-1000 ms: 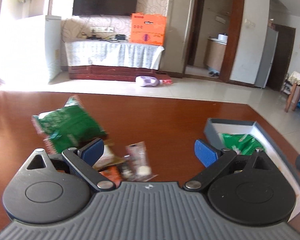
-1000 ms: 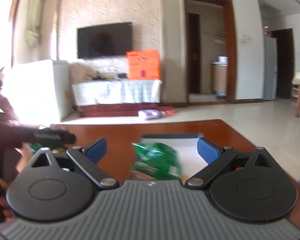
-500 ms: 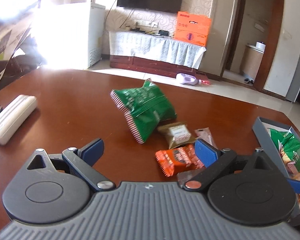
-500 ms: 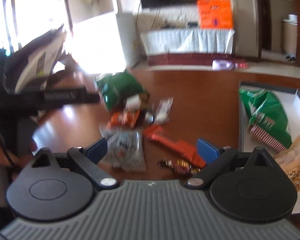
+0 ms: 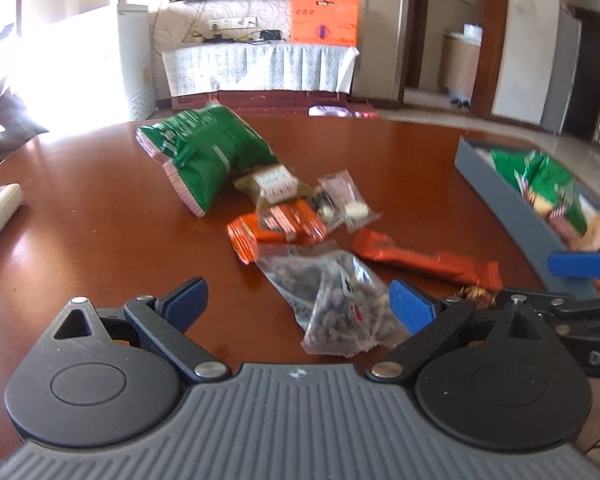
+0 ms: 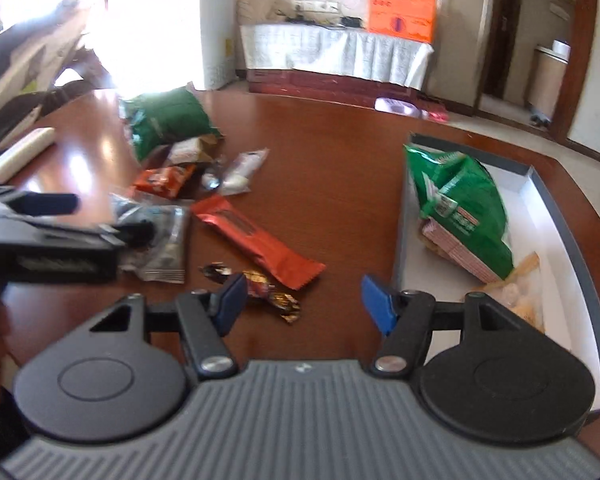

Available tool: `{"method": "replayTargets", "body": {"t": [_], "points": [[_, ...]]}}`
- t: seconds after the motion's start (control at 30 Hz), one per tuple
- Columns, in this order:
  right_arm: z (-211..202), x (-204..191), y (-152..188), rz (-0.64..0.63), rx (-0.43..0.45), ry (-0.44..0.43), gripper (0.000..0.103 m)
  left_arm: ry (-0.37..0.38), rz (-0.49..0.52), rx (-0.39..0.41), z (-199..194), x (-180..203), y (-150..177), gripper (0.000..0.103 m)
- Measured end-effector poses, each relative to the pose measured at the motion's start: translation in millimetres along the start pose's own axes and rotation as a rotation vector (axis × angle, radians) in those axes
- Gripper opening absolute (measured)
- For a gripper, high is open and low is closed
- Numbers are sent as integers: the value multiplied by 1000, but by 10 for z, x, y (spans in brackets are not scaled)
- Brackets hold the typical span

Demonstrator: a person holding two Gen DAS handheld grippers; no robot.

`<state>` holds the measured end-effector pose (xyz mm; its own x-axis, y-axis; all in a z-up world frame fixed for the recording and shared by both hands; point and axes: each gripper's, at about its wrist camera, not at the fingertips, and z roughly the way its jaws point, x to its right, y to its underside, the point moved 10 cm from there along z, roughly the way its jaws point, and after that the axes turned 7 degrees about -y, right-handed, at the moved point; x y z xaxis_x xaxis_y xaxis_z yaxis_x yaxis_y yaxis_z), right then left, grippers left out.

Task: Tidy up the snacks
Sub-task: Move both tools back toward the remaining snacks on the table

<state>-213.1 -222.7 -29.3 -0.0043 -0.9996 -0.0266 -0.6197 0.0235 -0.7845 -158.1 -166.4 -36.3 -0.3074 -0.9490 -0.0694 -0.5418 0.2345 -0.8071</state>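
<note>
You're between picks: your left gripper (image 5: 296, 304) gapes empty over the clear nut bag (image 5: 336, 300), your right gripper (image 6: 302, 300) is closing empty by the small dark candy (image 6: 260, 284), so settle lower before squeezing.

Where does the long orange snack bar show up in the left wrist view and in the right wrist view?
Left wrist view: the long orange snack bar lies right of centre, just past the clear bag.
Right wrist view: it lies left of centre, slanting toward the grey box.
Shared landmark: the orange carton under the TV.

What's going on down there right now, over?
Left claw open above clear nut bag. Right claw empty, closing by small candy. Grey box holds green bag. Nothing blocking.
</note>
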Motion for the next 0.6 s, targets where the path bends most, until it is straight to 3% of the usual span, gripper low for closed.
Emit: {"method": "replayTargets", "body": {"t": [0.17,0.6], "points": [[62,-184,32,-81,-37,-12,66,10,-4,-9,153,10,14,99],[96,-247,27,-103,-46,-11,66,25,-17,-8,234,30,-6,99]]}}
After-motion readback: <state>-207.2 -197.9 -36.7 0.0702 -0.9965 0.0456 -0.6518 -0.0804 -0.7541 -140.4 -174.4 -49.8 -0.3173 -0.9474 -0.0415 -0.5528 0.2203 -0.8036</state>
